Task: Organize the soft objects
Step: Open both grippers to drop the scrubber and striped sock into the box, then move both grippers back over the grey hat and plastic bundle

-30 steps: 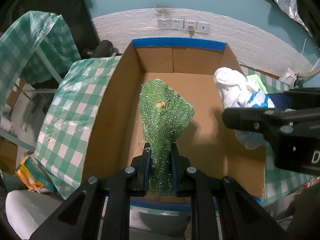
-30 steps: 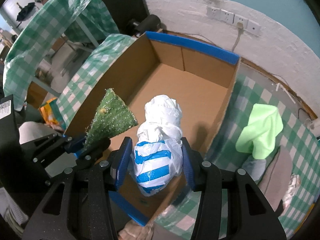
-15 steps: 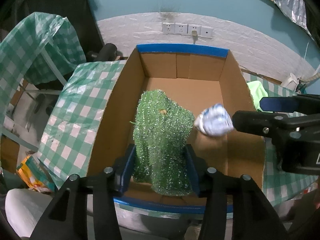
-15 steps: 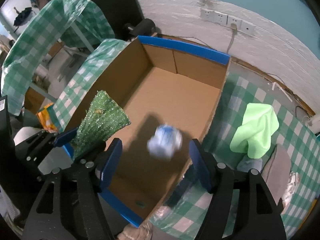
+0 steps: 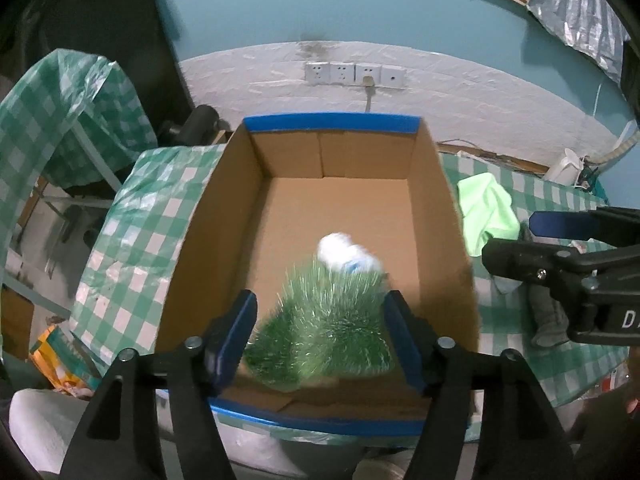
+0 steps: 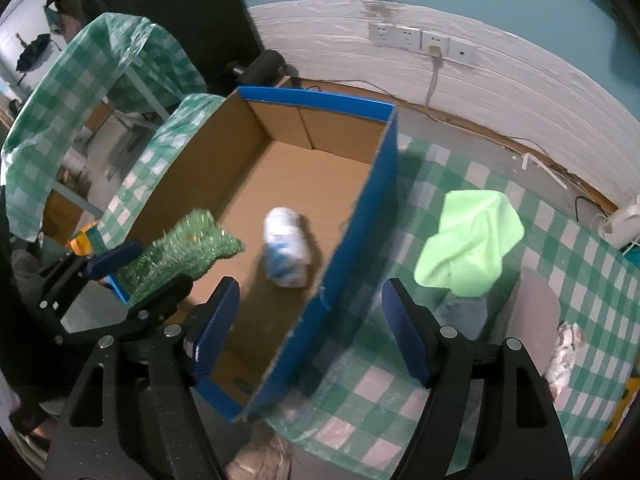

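Note:
An open cardboard box (image 5: 448, 208) with blue-taped edges stands on a green checked table; it also shows in the right wrist view (image 6: 360, 216). A green glittery cloth (image 5: 324, 328) is blurred, dropping between the open jaws of my left gripper (image 5: 322, 340) into the box's near end; it also shows in the right wrist view (image 6: 180, 248). A white and blue plastic-bag bundle (image 5: 346, 256) lies on the box floor; it also shows in the right wrist view (image 6: 286, 252). My right gripper (image 6: 310, 332) is open and empty over the box's right wall.
A bright green cloth (image 6: 468, 244) lies on the checked tablecloth (image 6: 560, 312) right of the box, beside a grey cloth (image 6: 532, 304) and a pale blue one (image 6: 464, 312). Wall sockets (image 5: 354, 74) sit behind. A covered chair (image 5: 52, 120) stands left.
Both grippers opened. The white and blue bundle fell from the right gripper onto the box floor. The green cloth left the left gripper's hold and is falling. Both grippers pulled back.

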Demonstrator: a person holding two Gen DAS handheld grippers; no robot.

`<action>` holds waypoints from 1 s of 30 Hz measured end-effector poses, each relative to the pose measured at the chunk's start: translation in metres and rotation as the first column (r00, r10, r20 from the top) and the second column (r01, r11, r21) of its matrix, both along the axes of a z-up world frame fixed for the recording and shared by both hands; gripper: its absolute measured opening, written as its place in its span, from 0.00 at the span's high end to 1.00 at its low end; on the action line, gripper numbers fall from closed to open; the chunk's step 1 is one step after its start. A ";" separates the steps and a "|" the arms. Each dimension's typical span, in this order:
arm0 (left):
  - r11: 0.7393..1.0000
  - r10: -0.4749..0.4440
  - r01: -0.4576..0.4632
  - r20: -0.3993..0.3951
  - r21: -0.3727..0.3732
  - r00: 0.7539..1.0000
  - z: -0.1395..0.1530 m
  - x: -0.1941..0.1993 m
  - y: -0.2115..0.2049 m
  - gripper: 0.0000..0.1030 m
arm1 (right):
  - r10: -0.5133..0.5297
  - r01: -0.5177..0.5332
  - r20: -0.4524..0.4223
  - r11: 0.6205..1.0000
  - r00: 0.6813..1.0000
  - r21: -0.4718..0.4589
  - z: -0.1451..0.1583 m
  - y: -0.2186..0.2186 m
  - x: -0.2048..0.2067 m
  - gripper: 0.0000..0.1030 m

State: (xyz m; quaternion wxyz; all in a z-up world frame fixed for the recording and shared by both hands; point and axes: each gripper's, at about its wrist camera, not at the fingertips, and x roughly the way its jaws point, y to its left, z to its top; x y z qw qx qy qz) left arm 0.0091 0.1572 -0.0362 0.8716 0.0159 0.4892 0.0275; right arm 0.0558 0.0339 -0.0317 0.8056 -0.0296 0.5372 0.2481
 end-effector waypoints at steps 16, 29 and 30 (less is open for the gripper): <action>0.997 -0.079 0.079 0.007 0.013 0.997 0.009 -0.001 -0.048 0.26 | -0.095 0.095 0.010 0.995 0.995 0.004 0.006 -0.070 -0.010 0.27; 0.989 -0.144 0.145 -0.010 0.029 0.989 0.008 -0.002 -0.090 0.23 | -0.177 0.177 0.019 0.984 0.984 -0.004 0.004 -0.127 -0.024 0.26; 0.988 -0.149 0.149 -0.011 0.032 0.989 0.007 -0.003 -0.093 0.23 | -0.181 0.181 0.020 0.983 0.983 -0.004 0.004 -0.131 -0.025 0.26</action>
